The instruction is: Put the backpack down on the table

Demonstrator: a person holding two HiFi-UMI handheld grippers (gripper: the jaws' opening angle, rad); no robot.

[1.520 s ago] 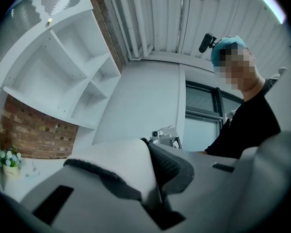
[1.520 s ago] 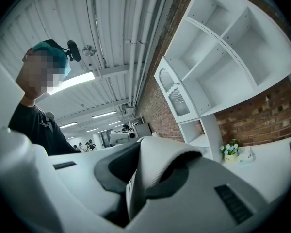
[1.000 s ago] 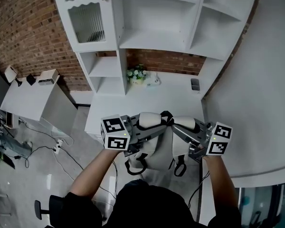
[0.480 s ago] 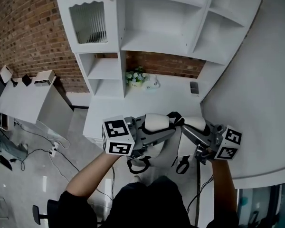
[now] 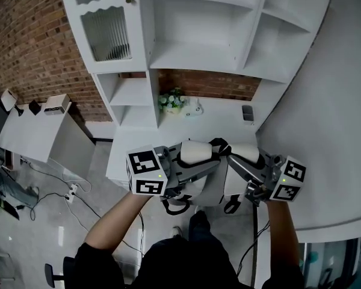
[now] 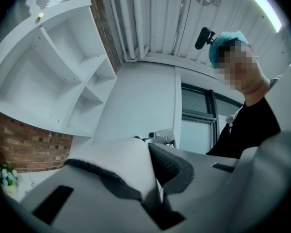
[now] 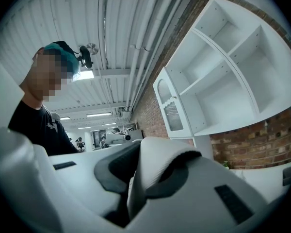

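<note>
A white fabric backpack (image 5: pixel 209 188) hangs at the near edge of the white table (image 5: pixel 216 125). The left gripper (image 5: pixel 189 163) and right gripper (image 5: pixel 239 166) each clamp one padded shoulder strap (image 5: pixel 195 151).

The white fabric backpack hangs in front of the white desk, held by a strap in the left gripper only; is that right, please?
Not quite: the right gripper view shows the right gripper shut on a white padded strap too, like the left gripper. Otherwise correct: the white fabric backpack hangs in front of the white desk.
</note>
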